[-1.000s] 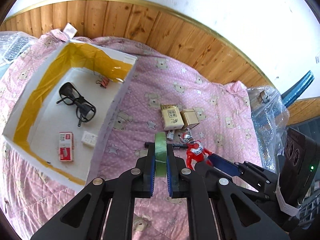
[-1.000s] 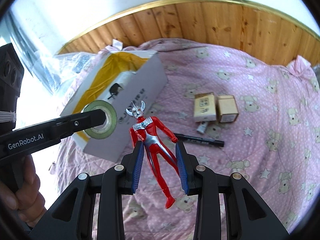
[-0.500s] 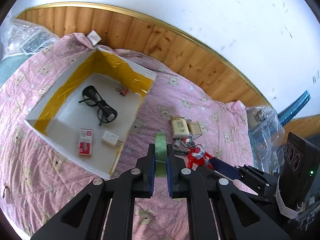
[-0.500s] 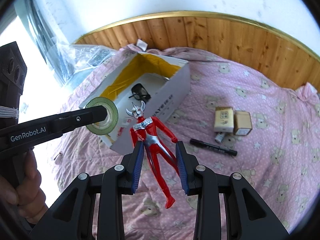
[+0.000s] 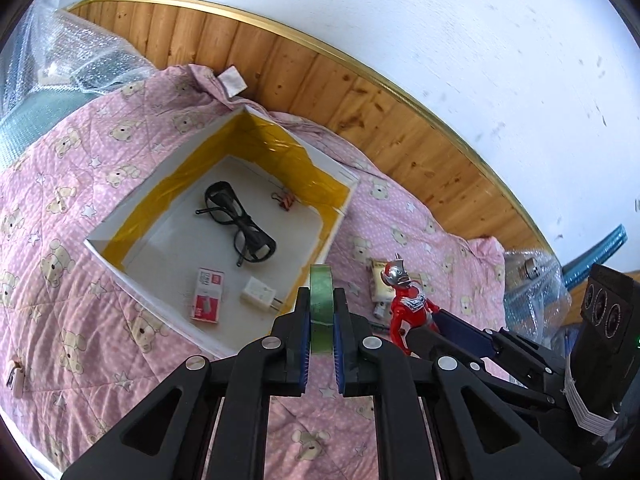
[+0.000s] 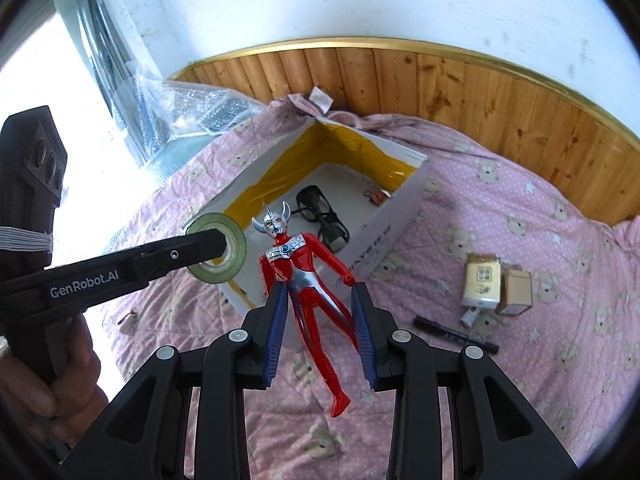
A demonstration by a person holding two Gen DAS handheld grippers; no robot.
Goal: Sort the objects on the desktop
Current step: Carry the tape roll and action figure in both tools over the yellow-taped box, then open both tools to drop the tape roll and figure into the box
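1. While both my tongs hang above the bed, each is clenched on one thing: my left tongs [image 5: 321, 316] grip a tape roll [image 5: 321, 304] across its flat faces, so it stands on edge between the blue pads, and my right tongs [image 6: 320, 320] pinch a toy figure [image 6: 304, 276] at the hips, head up and legs dangling below the pads.

2. I judge both are held high so they can go over the wall of the box [image 5: 132, 280], which lies open on the quilt [image 5: 60, 200] just ahead of the left tongs and well ahead of the right.

3. Sorted things already lie on the box floor: glasses [image 5: 240, 220], a red-and-white packet [image 5: 207, 301], a white plug [image 5: 260, 294] and a small clip [image 5: 286, 201], all apart from one another.

4. Unsorted things lie on the quilt to the right of the box: a pale carton [image 6: 482, 284] touching a brown carton [image 6: 516, 292], and near them a black pen [image 6: 454, 334].

5. On materials: the tape is a thin green ring with a hollow core. The figure is glossy hard plastic, red with silver chest and horned head. The box is white card lined with shiny yellow tape. The quilt is soft, pink, stitched, printed with bears and stars.
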